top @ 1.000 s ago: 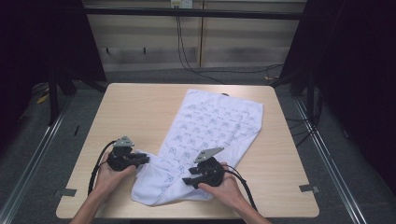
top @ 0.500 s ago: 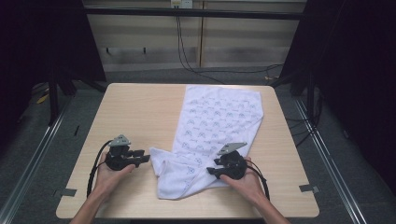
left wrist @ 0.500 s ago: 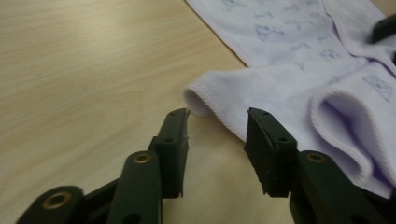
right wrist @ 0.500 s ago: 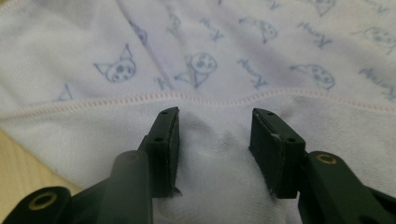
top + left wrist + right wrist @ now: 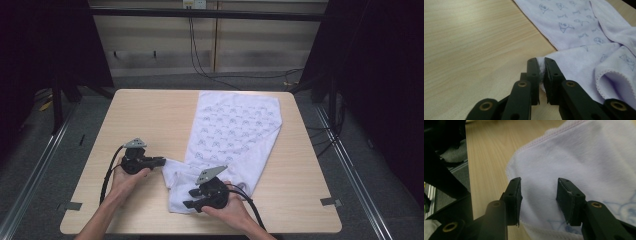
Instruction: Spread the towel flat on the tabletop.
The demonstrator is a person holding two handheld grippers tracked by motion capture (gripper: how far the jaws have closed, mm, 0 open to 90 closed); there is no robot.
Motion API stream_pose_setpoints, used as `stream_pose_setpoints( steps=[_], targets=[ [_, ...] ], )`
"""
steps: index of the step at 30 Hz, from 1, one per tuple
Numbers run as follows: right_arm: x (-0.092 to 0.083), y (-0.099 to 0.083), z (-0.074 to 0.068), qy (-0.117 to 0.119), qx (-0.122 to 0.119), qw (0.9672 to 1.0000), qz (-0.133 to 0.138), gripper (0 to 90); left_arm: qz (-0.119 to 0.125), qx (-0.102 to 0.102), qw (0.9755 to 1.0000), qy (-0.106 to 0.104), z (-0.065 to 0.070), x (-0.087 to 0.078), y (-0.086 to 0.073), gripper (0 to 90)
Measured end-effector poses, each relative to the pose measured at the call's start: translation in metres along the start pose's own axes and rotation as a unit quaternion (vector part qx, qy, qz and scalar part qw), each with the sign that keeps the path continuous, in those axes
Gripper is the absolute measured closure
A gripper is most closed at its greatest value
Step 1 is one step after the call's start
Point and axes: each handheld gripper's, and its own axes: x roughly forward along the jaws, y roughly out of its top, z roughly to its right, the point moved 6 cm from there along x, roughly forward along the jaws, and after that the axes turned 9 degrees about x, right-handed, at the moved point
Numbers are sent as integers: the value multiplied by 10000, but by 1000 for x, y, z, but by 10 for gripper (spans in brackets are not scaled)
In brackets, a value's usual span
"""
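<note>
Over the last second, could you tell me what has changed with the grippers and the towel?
The right gripper swung out toward the right, then came back left over the towel's near edge; its jaws are open above the cloth. The towel's near end has bunched and shifted slightly. The left gripper stayed put, shut on the towel's corner. The far part of the towel and the table are unchanged.
</note>
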Motion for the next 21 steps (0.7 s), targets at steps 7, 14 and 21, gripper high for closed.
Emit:
stream_pose_setpoints(
  steps=[7, 14, 21],
  targets=[
    [3, -6, 1, -437, -185, 9989, 36, 767, 214, -114, 9997, 33, 1, -9, 7, 852],
    [-2, -5, 2, -423, -110, 9990, 101, 853, 325, -162, 9993, 88, 0, -18, 9, 853],
    [-44, 3, 7, 25, 337, 9974, 633, 854, 489, -183, 9986, 68, 4, -26, 13, 852]
  ],
)
